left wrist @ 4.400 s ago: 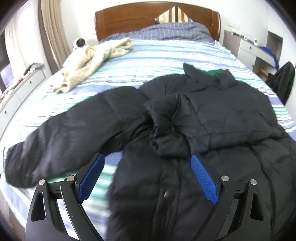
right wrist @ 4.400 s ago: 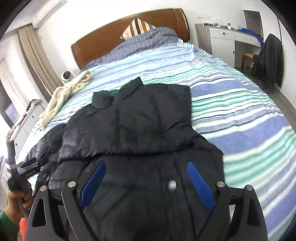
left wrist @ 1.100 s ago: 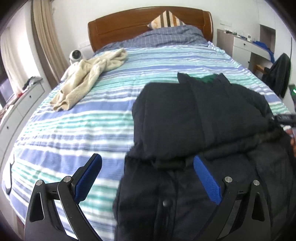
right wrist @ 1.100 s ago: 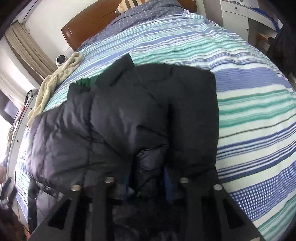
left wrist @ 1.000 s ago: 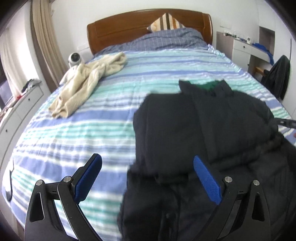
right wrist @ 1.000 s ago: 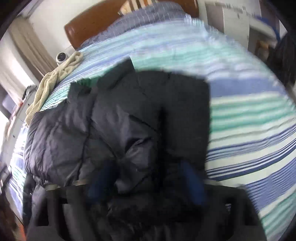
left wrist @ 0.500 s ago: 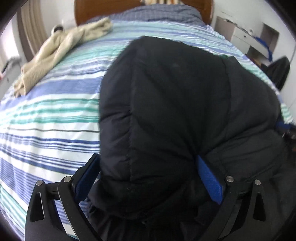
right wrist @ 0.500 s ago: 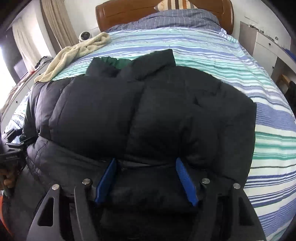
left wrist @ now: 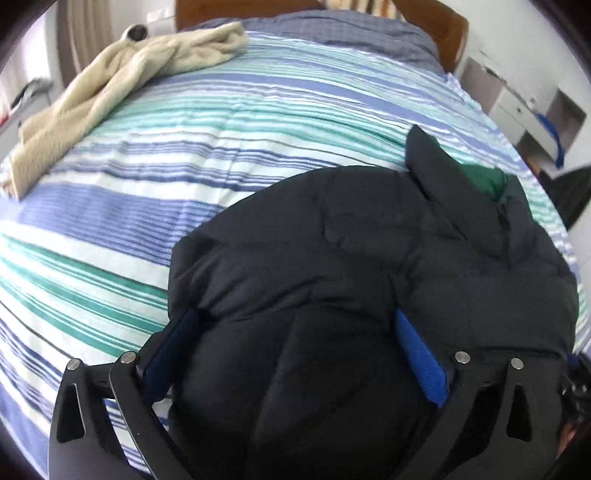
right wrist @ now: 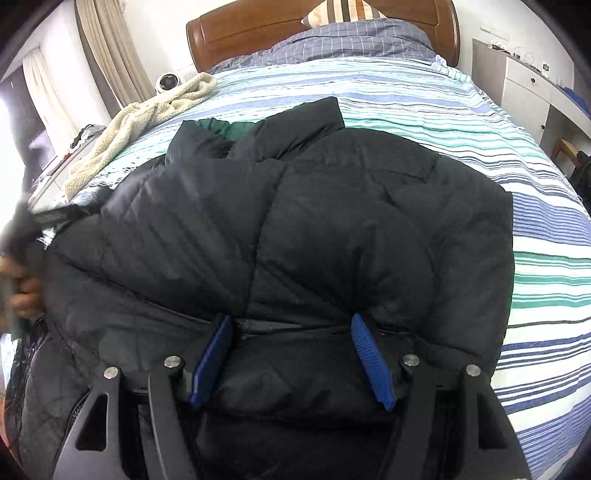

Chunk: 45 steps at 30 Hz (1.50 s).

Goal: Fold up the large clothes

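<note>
Nearest to each camera, both tools are buried in the black puffer jacket [right wrist: 295,229], which lies on the striped bed [right wrist: 480,122] and serves here as the landmark. The right tool [right wrist: 291,360] sits at the jacket's near edge with its blue pads part-way apart and a thick roll of padded cloth between them; the cloth bulges against both pads, so it looks gripped rather than merely straddled. The left tool [left wrist: 295,354] stands at the jacket's near left corner with its jaws wide and a fat bulge of the jacket filling the gap, pressing on both pads, so it too seems to hold a fold. In the right wrist view a hand [right wrist: 22,291] shows blurred at the jacket's left edge. Judging by how the jacket lies, its sleeves are already tucked in and its body forms a compact block, with the collar and green lining [right wrist: 221,127] at the far end; the lengthwise fold, bringing the near hem up toward the collar, appears to be what remains. Beyond the jacket, to its far left, a cream towel [right wrist: 147,118] lies crumpled, and past everything stands the wooden headboard [right wrist: 258,29].
</note>
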Available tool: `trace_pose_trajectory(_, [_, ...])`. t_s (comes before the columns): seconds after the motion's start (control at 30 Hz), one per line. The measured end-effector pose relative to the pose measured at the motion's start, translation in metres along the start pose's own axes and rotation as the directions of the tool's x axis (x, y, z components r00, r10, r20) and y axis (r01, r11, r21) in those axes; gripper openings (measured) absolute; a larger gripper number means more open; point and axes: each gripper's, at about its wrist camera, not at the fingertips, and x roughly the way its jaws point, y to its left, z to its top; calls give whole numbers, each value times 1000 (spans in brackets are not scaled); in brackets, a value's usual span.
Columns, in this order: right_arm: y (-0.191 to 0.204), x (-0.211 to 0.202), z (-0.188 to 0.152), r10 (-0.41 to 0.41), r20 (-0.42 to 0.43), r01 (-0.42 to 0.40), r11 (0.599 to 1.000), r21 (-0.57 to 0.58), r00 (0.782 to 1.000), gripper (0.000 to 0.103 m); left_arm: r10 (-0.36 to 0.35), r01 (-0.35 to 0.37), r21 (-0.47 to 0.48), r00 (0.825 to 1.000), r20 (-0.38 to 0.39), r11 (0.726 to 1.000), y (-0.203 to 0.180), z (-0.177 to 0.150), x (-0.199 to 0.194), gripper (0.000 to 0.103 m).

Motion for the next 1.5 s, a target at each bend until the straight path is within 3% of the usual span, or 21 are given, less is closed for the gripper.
trace_pose_trajectory(0.1, [-1, 2, 0, -4, 4, 4, 1000, -4, 1000, 67, 29, -28, 50, 1000, -5, 998, -7, 1, -12, 101])
trace_pose_trajectory(0.27, [-2, 2, -3, -3, 23, 3, 1000, -1, 1000, 67, -21, 16, 51, 994, 109, 999, -13, 19, -44, 100])
trace_pose_trajectory(0.33, [-2, 2, -2, -2, 25, 2, 1000, 1, 1000, 67, -2, -1, 34, 997, 83, 999, -15, 27, -27, 100])
trace_pose_trajectory(0.4, [-2, 1, -2, -1, 26, 1, 1000, 3, 1000, 67, 40, -40, 21, 999, 4, 999, -10, 26, 3, 100])
trace_pose_trajectory(0.43, [-2, 1, -2, 1, 27, -1, 1000, 4, 1000, 67, 27, -27, 4, 999, -17, 1000, -7, 22, 12, 102])
trace_pose_trajectory(0.53, [-3, 2, -2, 5, 24, -5, 1000, 6, 1000, 67, 34, -34, -15, 999, 0, 999, -3, 16, 5, 102])
trace_pose_trajectory(0.67, [-3, 1, -2, -1, 22, 1, 1000, 1, 1000, 67, 37, -39, 54, 999, 36, 998, -7, 4, -33, 100])
trace_pose_trajectory(0.77, [-3, -1, -2, -1, 32, 1, 1000, -2, 999, 68, -7, -1, 96, 997, 81, 995, -10, -23, -79, 100])
trace_pose_trajectory(0.87, [1, -9, -1, -21, 42, 22, 1000, -17, 999, 69, -48, 34, 167, 996, 77, 985, -23, -58, -115, 101])
trace_pose_trajectory(0.97, [13, -41, -7, -55, 33, 56, 998, -27, 998, 69, -68, 50, 288, 996, 54, 956, -46, -101, -142, 101])
trace_pose_trajectory(1.1, [42, -88, -40, 3, -16, -4, 994, -113, 1000, 69, -12, 9, 456, 1000, 3, 890, -87, -162, -154, 101])
trace_pose_trajectory(1.23, [67, -108, -102, 5, -141, -34, 979, -202, 990, 69, 56, -36, 529, 998, -21, 848, -102, -206, -163, 100])
trace_pose_trajectory(1.37, [73, -136, -155, -57, -135, 28, 977, -214, 989, 69, 85, -52, 524, 996, -40, 850, -99, -233, -182, 100])
trace_pose_trajectory(1.5, [70, -156, -180, -84, -124, 62, 982, -177, 989, 69, 115, -82, 483, 993, -39, 872, -92, -237, -193, 100])
